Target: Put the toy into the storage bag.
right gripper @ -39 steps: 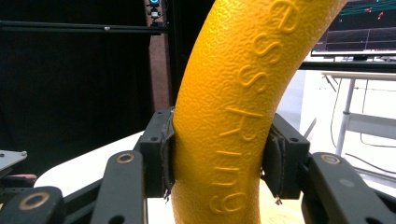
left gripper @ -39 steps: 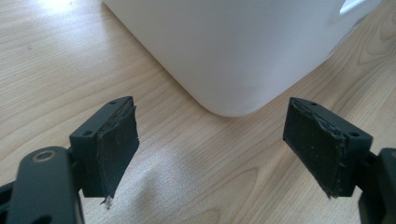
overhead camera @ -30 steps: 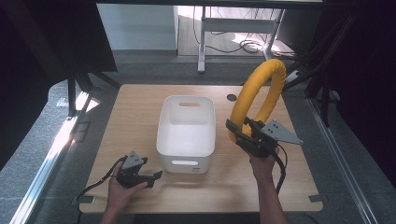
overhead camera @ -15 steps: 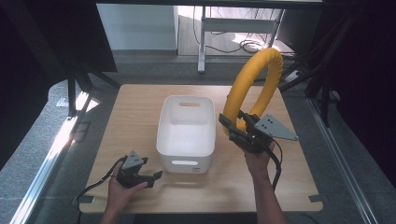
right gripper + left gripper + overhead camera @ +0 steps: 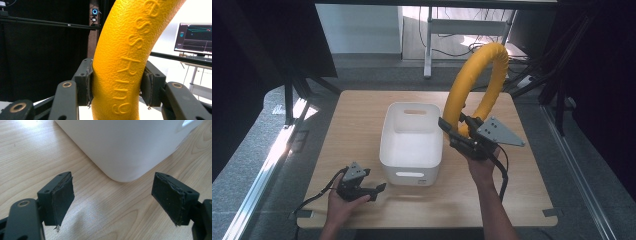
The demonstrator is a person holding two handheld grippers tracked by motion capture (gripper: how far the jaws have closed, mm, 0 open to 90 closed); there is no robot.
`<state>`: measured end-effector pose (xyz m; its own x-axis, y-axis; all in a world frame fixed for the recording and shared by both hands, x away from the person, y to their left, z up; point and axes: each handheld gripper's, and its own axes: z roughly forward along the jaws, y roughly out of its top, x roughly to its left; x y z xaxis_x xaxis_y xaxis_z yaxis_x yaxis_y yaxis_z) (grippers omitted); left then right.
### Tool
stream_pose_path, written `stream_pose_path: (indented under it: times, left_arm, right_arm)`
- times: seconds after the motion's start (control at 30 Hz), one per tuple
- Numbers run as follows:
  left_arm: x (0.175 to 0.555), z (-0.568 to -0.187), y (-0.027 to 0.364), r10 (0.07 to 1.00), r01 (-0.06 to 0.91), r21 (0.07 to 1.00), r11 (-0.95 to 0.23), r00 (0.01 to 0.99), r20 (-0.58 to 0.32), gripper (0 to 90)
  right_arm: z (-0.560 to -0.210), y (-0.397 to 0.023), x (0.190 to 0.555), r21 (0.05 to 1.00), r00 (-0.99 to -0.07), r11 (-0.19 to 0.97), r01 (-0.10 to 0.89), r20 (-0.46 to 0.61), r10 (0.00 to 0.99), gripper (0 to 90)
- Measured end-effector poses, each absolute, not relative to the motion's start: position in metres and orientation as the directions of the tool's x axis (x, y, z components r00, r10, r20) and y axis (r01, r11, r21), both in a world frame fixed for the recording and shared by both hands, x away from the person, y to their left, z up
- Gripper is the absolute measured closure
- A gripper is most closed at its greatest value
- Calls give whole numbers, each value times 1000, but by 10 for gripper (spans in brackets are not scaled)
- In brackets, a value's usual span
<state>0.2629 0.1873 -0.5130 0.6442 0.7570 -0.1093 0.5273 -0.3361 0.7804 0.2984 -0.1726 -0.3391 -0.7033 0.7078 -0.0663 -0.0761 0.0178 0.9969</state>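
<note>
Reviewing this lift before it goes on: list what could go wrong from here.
1. The right hand-held gripper pinches the yellow foam ring at one low spot; the tall loop above could swing or twist in the pads.
2. The ring looks wider than the white bin, so it may catch on the rim.
3. The left hand-held gripper is open, not steadying the bin.

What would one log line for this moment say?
right gripper: shut on yellow foam ring, held upright beside white bin | left gripper: open, on table

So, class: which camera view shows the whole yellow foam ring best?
The high view: the yellow foam ring shows nearly complete, raised upright beside the white bin. The right gripper view shows a close stretch with embossed lettering, clamped between the jaws.
</note>
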Motion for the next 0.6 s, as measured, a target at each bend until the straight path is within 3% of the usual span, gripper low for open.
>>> stream_pose_path:
  times: [0.6]
  left_arm:
    - [263,-513,188,756,527,780,-338,646,-108,181]
  right_arm:
    - [-327,-151,300,994,-731,20,-103,-89,677,507]
